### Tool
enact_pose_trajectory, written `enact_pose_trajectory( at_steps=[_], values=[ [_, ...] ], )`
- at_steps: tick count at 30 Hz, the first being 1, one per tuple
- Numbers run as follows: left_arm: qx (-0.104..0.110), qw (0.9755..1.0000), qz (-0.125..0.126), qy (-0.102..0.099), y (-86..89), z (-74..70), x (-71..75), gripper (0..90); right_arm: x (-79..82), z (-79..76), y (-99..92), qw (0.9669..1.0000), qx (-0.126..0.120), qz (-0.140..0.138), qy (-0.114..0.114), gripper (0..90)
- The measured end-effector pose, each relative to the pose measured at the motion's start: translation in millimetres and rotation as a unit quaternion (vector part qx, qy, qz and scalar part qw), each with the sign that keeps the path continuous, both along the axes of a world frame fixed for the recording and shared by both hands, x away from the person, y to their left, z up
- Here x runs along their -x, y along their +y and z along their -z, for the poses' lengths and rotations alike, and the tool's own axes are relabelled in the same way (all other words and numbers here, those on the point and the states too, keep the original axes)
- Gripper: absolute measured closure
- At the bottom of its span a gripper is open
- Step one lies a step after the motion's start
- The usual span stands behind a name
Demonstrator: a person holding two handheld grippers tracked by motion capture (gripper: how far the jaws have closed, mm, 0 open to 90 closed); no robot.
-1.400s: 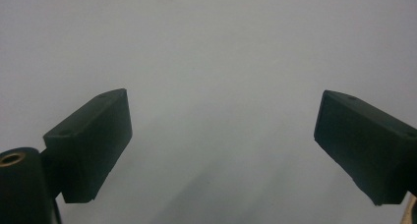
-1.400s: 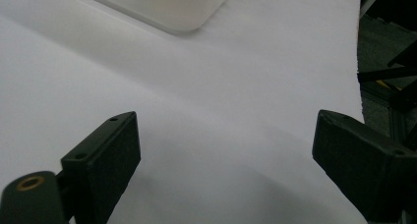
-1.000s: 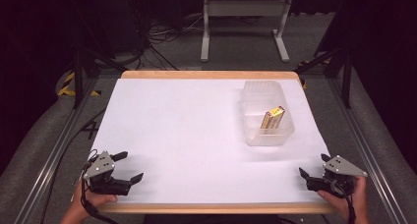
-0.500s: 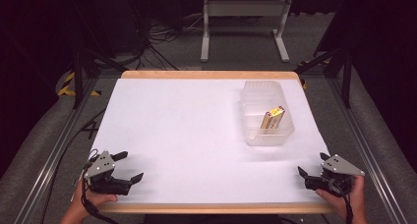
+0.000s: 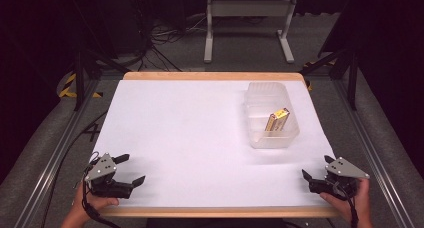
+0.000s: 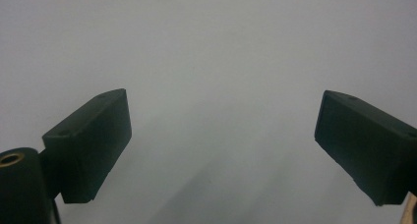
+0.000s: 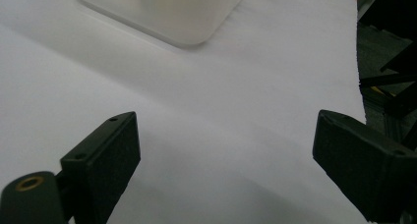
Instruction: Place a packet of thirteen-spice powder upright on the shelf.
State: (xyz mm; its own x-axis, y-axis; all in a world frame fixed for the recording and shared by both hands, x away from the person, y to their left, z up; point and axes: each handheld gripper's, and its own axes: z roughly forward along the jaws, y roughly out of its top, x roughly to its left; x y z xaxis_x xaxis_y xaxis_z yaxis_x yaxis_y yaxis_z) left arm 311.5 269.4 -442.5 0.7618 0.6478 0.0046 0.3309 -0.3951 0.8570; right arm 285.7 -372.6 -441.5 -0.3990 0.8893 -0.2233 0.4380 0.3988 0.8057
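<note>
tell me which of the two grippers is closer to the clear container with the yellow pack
The right gripper. It sits at the table's near right corner, on the clear container's side; the left gripper is at the near left corner, much farther off.

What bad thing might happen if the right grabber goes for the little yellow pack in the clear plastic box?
1. The small yellow pack leans against the wall of the clear plastic box, so the open right gripper may struggle to fit around it.
2. The box looks light and could slide on the white table sheet, since the open left gripper is far away.
</note>
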Motion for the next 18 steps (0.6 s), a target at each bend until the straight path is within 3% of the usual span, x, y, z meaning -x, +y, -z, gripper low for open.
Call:
enact_pose_trajectory(
  at_steps=[18],
  values=[
    [0.000,1.0000,-0.002,0.005,-0.6,1.4,-2.4,7.8,-0.3,0.6,2.9,1.0000,0.005,-0.003,0.003,11.3]
  ],
)
